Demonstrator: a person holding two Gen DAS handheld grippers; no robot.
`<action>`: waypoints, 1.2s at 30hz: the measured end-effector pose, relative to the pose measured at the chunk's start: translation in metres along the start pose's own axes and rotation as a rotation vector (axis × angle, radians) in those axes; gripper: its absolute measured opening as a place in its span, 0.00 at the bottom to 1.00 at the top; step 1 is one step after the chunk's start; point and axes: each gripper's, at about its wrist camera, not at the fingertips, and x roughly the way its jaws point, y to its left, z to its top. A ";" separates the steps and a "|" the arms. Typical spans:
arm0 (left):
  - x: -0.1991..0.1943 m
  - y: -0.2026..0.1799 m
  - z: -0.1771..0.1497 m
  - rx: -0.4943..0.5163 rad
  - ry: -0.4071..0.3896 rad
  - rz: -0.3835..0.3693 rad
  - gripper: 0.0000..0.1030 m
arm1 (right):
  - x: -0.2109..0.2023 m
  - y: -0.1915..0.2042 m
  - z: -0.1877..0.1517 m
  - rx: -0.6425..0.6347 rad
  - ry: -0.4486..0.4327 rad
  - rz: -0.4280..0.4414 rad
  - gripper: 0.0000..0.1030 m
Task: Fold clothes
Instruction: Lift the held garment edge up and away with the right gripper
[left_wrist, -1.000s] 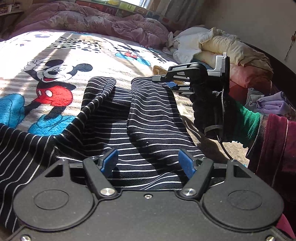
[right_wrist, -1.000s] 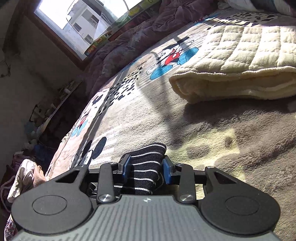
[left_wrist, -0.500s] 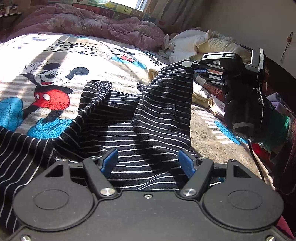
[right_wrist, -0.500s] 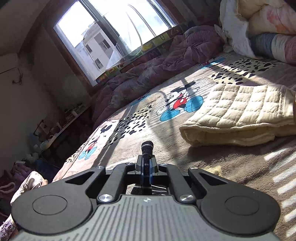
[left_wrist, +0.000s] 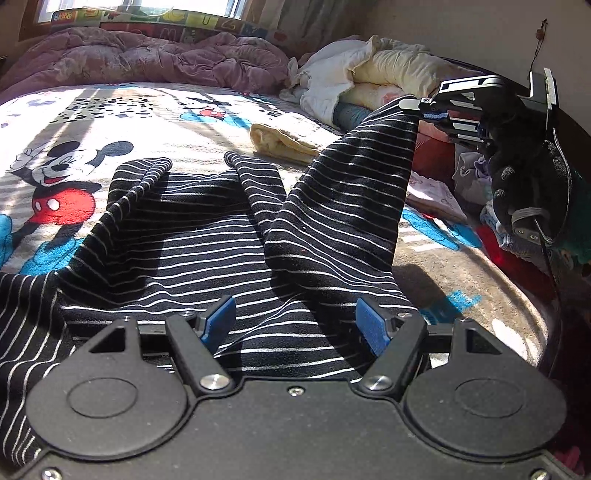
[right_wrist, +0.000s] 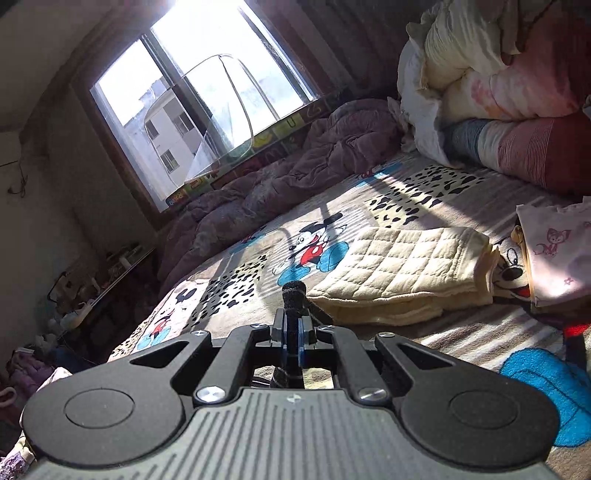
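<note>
Bed, covered by a cartoon-mouse blanket, fills both views, with a window beyond its far edge. A purple quilt lies bunched along the window side; a pile of bedding is stacked at the right of the left wrist view. A folded cream quilted pad lies flat on the blanket, with a pale pink printed garment just beside it.

Striped garment, black with thin white stripes, lies spread on the blanket directly ahead of the left gripper. Most of the cloth rests flat with raised folds; its right-hand part is lifted off the bed into a taut sloping sheet that runs up to the right gripper.

Left gripper: fingers spread wide, with the garment lying below and between them; whether the pads touch the cloth cannot be told. Nothing is held.

Right gripper, in a gloved hand: fingers pressed together, pinching a thin edge of the garment, which stands up as a narrow dark strip between the blue pads and hangs below them. In the right wrist view this gripper is raised above the bed, with the cream pad ahead of it.
</note>
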 end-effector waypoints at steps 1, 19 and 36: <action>0.001 -0.004 -0.002 0.017 0.002 0.000 0.69 | -0.005 -0.003 0.001 -0.001 -0.005 -0.007 0.07; 0.012 -0.033 -0.020 0.178 0.030 -0.018 0.69 | -0.084 -0.069 0.001 0.057 -0.098 -0.144 0.06; 0.016 -0.045 -0.032 0.258 0.056 -0.020 0.69 | -0.135 -0.124 -0.018 0.112 -0.149 -0.287 0.06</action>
